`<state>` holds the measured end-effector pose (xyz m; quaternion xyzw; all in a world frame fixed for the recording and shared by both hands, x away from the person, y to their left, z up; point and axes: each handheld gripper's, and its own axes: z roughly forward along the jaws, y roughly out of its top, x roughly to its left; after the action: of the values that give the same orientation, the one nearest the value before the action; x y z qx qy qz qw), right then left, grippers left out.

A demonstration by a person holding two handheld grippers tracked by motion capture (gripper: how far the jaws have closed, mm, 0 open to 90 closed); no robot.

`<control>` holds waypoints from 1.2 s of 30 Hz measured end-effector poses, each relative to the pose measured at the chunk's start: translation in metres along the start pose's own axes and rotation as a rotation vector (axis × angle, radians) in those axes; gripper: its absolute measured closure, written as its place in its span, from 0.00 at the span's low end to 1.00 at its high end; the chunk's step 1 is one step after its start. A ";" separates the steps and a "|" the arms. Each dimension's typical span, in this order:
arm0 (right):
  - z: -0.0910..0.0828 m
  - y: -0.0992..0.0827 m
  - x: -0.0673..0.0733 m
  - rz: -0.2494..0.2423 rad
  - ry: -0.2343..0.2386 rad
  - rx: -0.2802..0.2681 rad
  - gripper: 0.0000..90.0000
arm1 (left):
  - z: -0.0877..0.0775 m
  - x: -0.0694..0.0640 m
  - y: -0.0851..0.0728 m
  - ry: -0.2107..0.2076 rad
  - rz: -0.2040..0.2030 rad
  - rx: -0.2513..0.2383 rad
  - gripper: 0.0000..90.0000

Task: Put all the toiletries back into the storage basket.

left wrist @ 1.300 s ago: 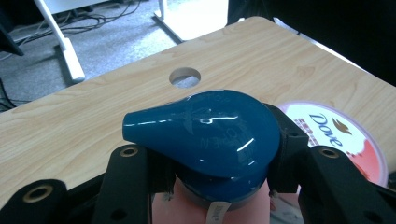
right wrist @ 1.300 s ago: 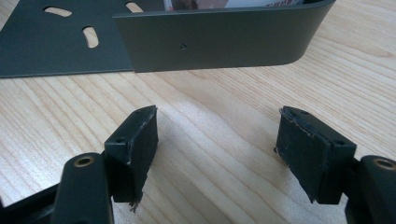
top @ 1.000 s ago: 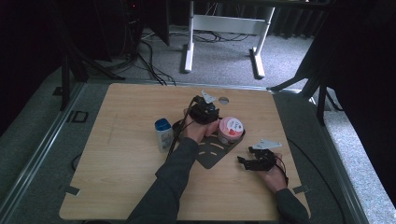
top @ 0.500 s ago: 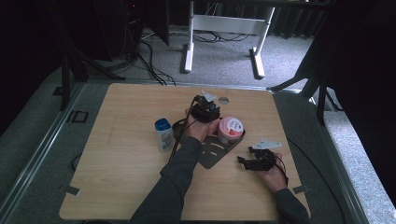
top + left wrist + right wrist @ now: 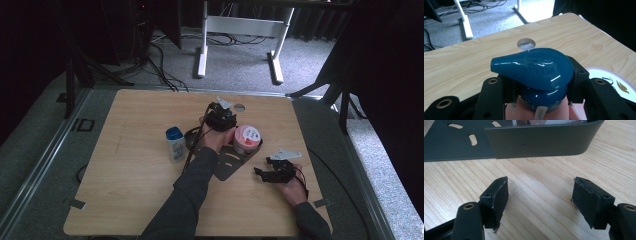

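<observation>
Pale wood desk (image 5: 130, 200) from above: our left gripper (image 5: 221, 119) sits beside one pink-lidded tub (image 5: 247, 138) on a dark metal bracket (image 5: 231, 165); one blue-capped bottle (image 5: 175, 144) stands apart. Left gripper view: fingers (image 5: 579, 80) clamped on a blue flip cap (image 5: 534, 68); we should hold square and avoid twisting. Right gripper view: our right gripper (image 5: 540, 200) has its fingers apart, empty, near the bracket's wall (image 5: 544, 140).

A bottle with a glossy blue flip cap (image 5: 534, 68) stood upright near the table's (image 5: 125, 190) middle, toward the far edge, just beside a pink tub (image 5: 247, 139), its cap clamped between jaws.
</observation>
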<state>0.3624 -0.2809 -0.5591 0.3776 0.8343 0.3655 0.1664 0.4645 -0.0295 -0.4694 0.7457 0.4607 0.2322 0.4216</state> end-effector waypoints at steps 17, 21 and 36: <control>0.000 0.000 0.000 -0.001 -0.001 -0.001 0.32 | -0.008 0.002 -0.003 -0.050 0.003 0.007 0.52; 0.000 0.000 0.000 -0.001 0.000 0.000 0.32 | -0.010 0.001 -0.005 -0.052 0.016 0.030 0.45; 0.000 0.000 0.000 -0.002 0.000 0.000 0.32 | -0.032 0.008 -0.014 -0.078 0.037 0.052 0.42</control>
<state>0.3624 -0.2809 -0.5591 0.3768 0.8347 0.3654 0.1669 0.4379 -0.0056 -0.4648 0.7734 0.4360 0.1987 0.4152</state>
